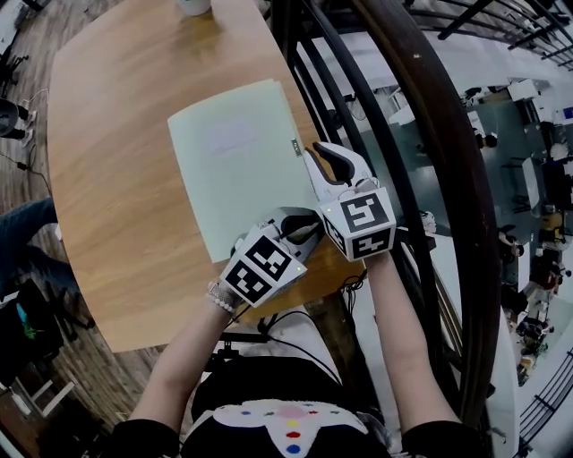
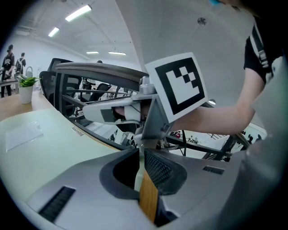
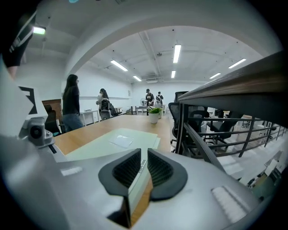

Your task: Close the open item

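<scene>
A pale green folder (image 1: 237,161) lies shut flat on the wooden table (image 1: 116,179), with a small label (image 1: 296,148) at its right edge. My left gripper (image 1: 295,228) is at the folder's near right corner. In the left gripper view its jaws (image 2: 140,164) stand shut on the folder's thin edge (image 2: 138,173), with the table's wooden edge showing just below. My right gripper (image 1: 324,159) sits at the folder's right edge near the label. Its pads (image 3: 130,168) stand apart, with the folder's edge (image 3: 140,175) between them and not pressed. The folder's top (image 3: 112,143) stretches ahead.
A dark curved railing (image 1: 430,134) runs close along the table's right side, with a lower floor beyond it. A white cup (image 1: 192,7) stands at the table's far end, and a potted plant (image 3: 154,116) too. Office chairs (image 3: 182,117) and several people (image 3: 72,103) are behind.
</scene>
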Demonstrator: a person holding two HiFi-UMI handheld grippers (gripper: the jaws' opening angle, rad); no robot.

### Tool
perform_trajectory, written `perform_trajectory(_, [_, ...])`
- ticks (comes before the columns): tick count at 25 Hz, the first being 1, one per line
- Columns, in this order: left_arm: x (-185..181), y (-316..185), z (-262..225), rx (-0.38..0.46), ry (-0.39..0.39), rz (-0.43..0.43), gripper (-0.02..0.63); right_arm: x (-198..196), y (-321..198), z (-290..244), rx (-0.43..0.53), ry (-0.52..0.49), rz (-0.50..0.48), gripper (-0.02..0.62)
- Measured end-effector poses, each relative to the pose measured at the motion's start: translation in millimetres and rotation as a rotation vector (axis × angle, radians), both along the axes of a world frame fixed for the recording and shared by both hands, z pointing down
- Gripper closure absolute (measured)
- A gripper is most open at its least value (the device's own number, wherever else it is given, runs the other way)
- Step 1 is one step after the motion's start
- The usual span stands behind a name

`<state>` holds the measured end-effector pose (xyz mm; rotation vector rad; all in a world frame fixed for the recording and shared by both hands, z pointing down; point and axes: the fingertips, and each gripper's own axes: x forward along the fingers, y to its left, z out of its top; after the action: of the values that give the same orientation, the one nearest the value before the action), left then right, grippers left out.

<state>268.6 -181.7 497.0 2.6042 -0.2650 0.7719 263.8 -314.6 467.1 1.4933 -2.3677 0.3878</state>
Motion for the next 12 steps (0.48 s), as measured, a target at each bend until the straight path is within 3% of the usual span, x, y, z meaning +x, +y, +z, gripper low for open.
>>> perform_trajectory(3, [0,2,-1,-0.001,-0.006,0.009,0.566,-9,-6,3,0.001,0.021,-0.053,0.586])
perform_trajectory(12, [0,3,-1,0.002,-0.022,0.030,0.570,-31,-22,31,-0.075,0.079,-0.188,0.586])
